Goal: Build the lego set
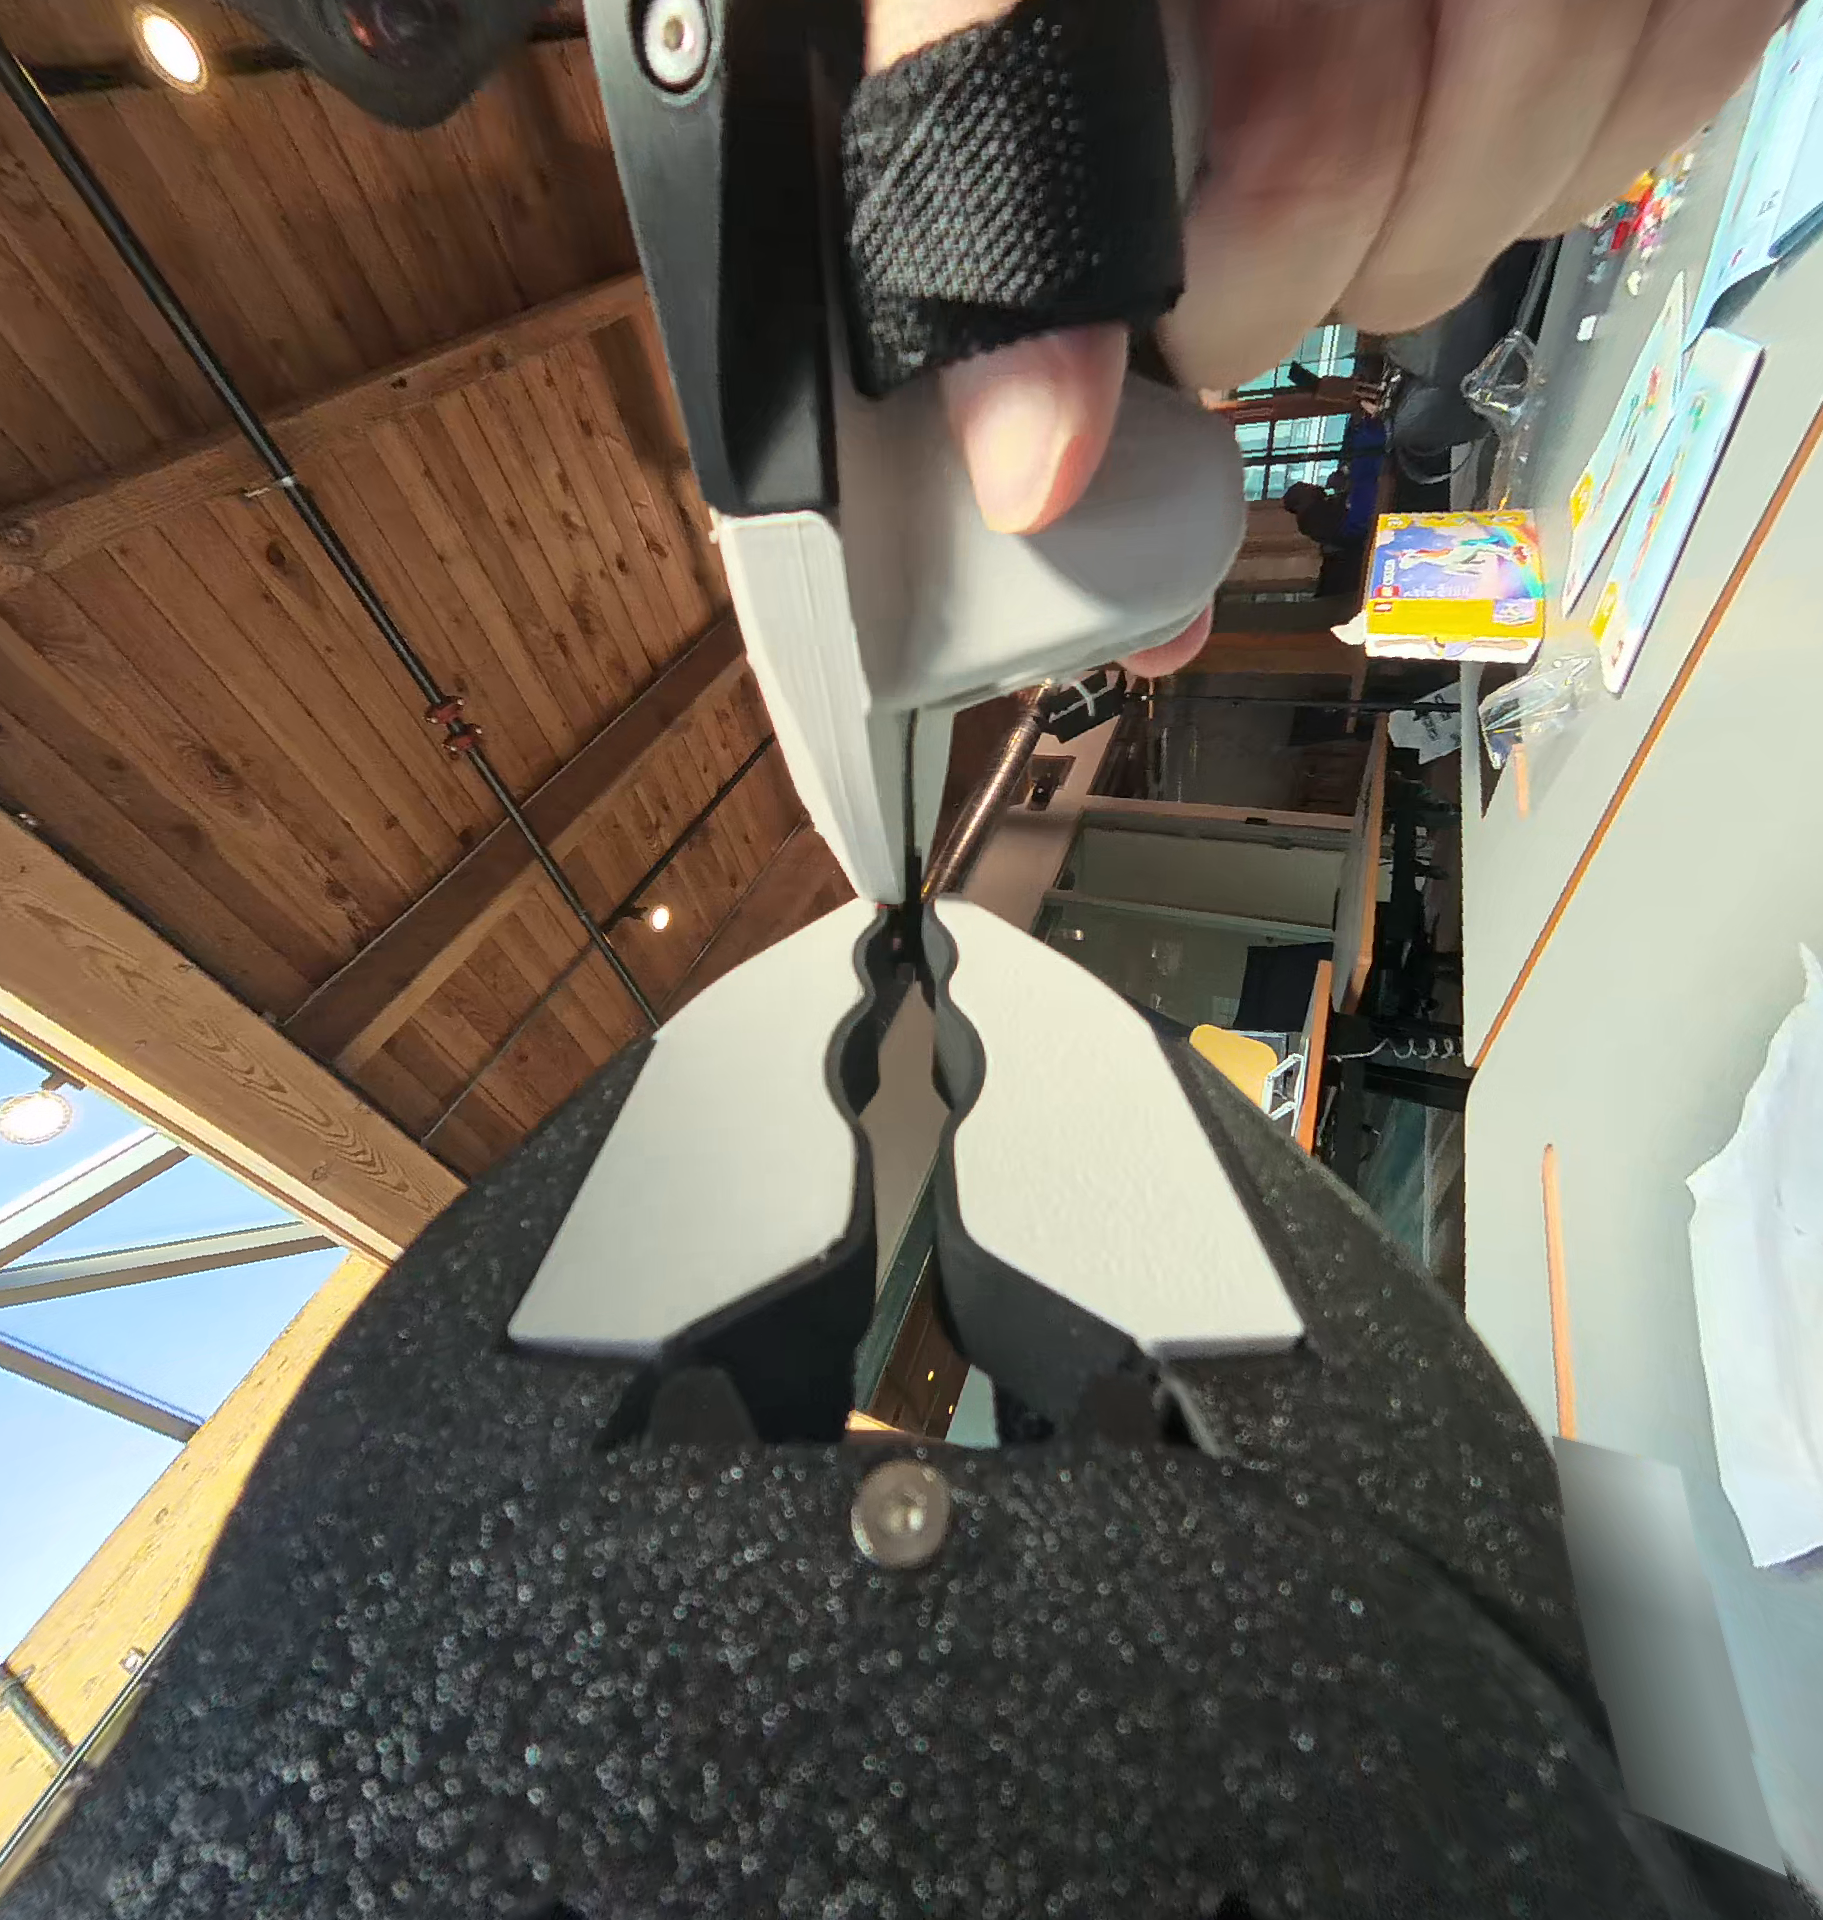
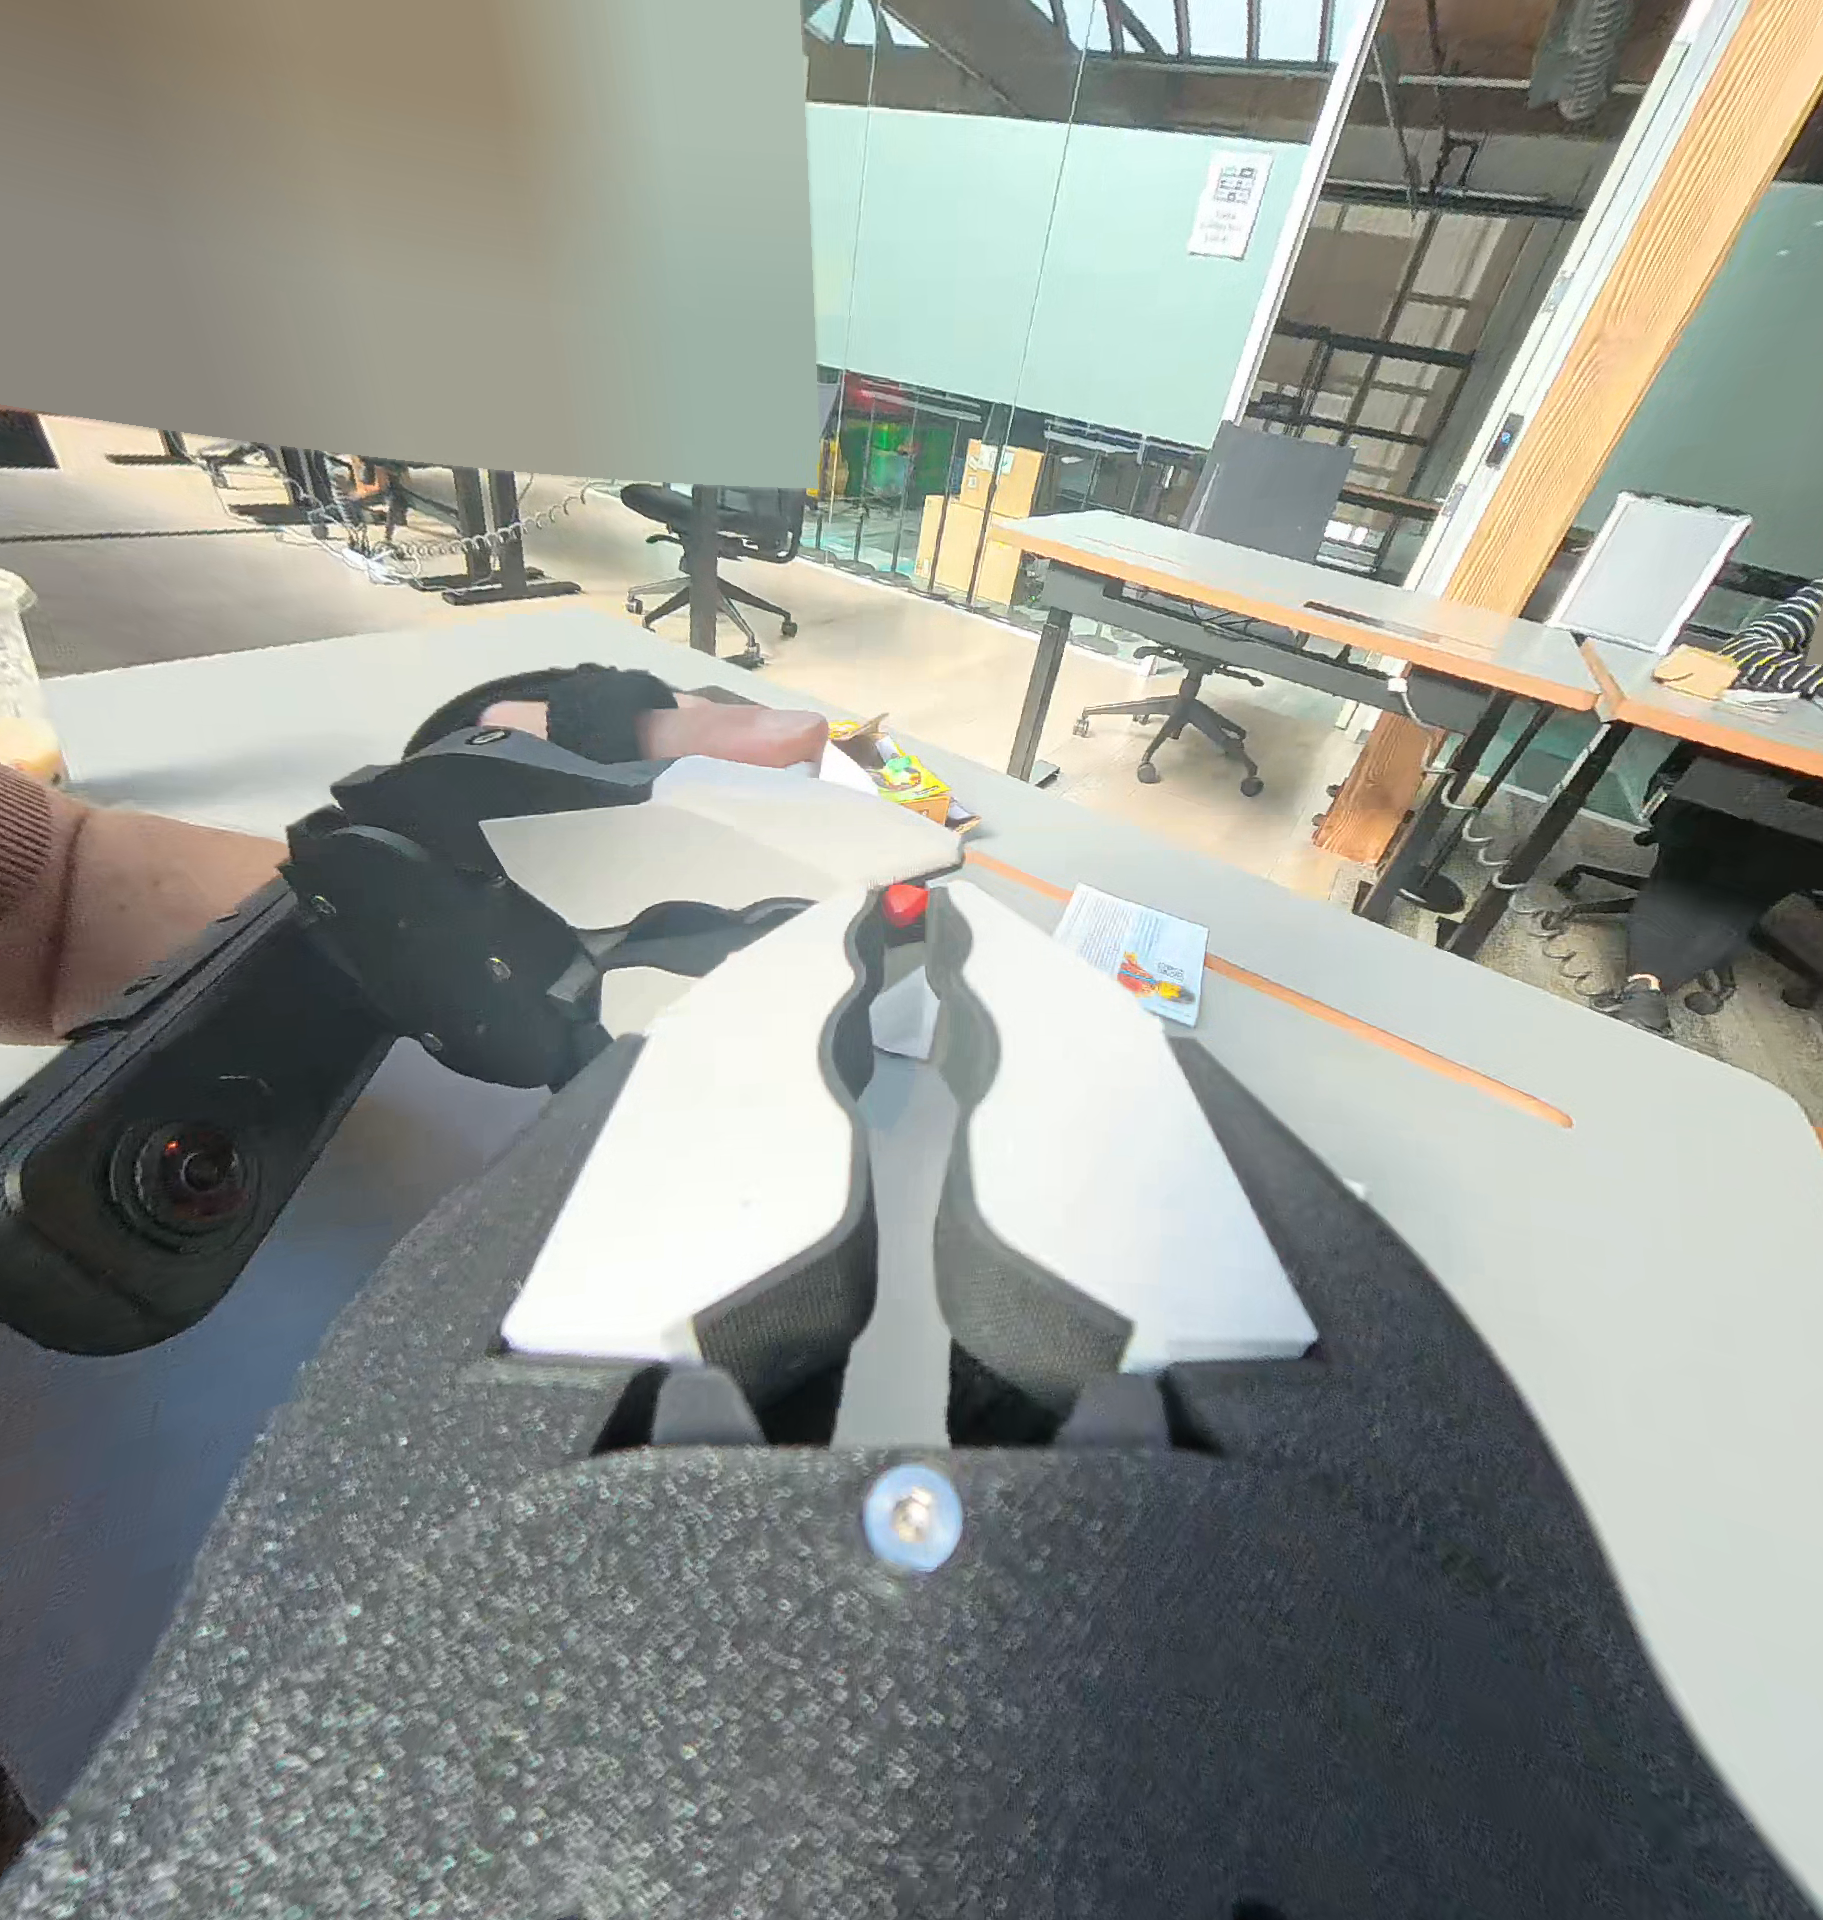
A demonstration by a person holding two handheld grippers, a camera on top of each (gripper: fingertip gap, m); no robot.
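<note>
Right claw [image 2: 905, 920]: fingers drawn nearly together on a small red lego piece [image 2: 899, 902] pinched at the very tips; only a corner of the piece shows.
Left claw [image 2: 928, 862]: enters from the left of the right claw, its tips meeting the same red piece from the side; in its own view the left claw [image 1: 902, 935] appears clenched tip to tip against the tips of the right claw, and the piece itself is hidden there.
Task's thing: the red piece sits between the two pairs of tips, raised above the grey table [image 2: 1509, 1195]; a pale block [image 2: 907, 1018] shows below and just behind it, through the gap of the right claw, and whether it is joined to the red piece cannot be told.
Other parts: loose coloured pieces [image 1: 1639, 213], the yellow box [image 1: 1452, 582] and printed sheets [image 1: 1655, 488] lie well beyond the left claw on the table; a folded leaflet [image 2: 1135, 951] lies beyond and to the right of the right claw.
Risk, slip: the hold is by the tips only, so a slight twist from either claw could flick the piece out.
Risk, transfer: if one claw loosens before the other has a firm hold, the piece likely drops and bounces off the table.
Risk, misalignment: with the piece largely hidden by both claws, pressing it home on studs is done almost blind.
</note>
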